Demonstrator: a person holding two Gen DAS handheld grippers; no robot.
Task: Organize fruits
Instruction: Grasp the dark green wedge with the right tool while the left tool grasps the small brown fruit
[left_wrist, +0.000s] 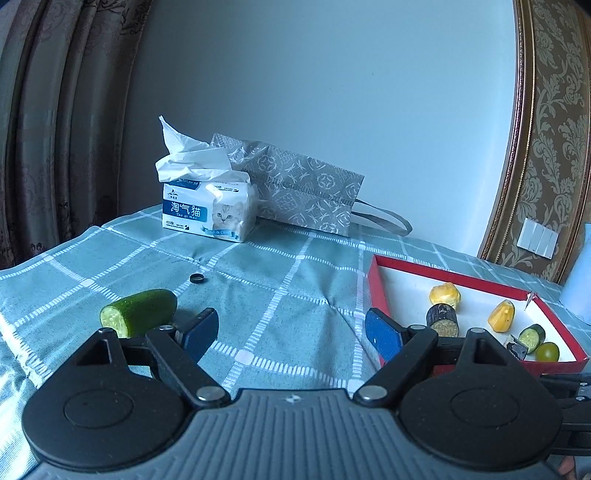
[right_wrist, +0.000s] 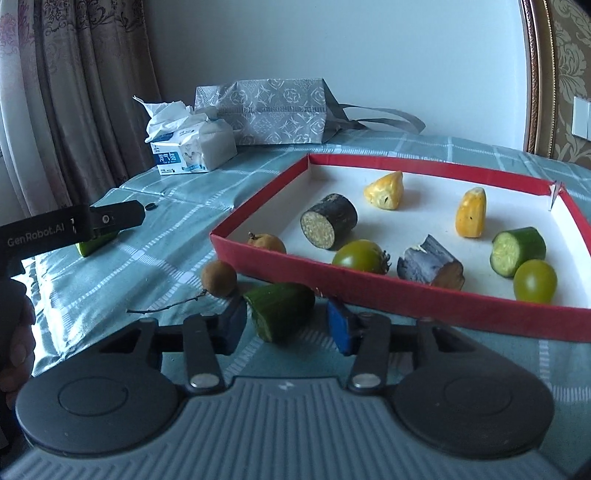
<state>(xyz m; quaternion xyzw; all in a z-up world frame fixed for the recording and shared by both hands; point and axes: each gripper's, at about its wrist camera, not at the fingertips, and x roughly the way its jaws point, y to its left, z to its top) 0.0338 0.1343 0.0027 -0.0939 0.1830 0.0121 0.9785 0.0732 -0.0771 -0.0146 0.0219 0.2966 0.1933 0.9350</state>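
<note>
You see a red-walled, white-floored tray (right_wrist: 369, 280), green cucumber pieces (right_wrist: 280, 310), yellow chunks (right_wrist: 470, 214), and a teal-and-white checked cloth (left_wrist: 288, 295).

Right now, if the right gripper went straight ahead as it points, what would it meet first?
The cucumber piece lying between the right gripper pads; just behind it, probably the red tray near wall.

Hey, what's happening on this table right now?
A person is sorting cut produce into a red tray with two handheld grippers. The right gripper has its jaws around a cucumber piece lying just outside the tray, with small gaps visible either side. The left gripper is open beside another cucumber piece on the checked cloth. A longan also lies outside.
</note>
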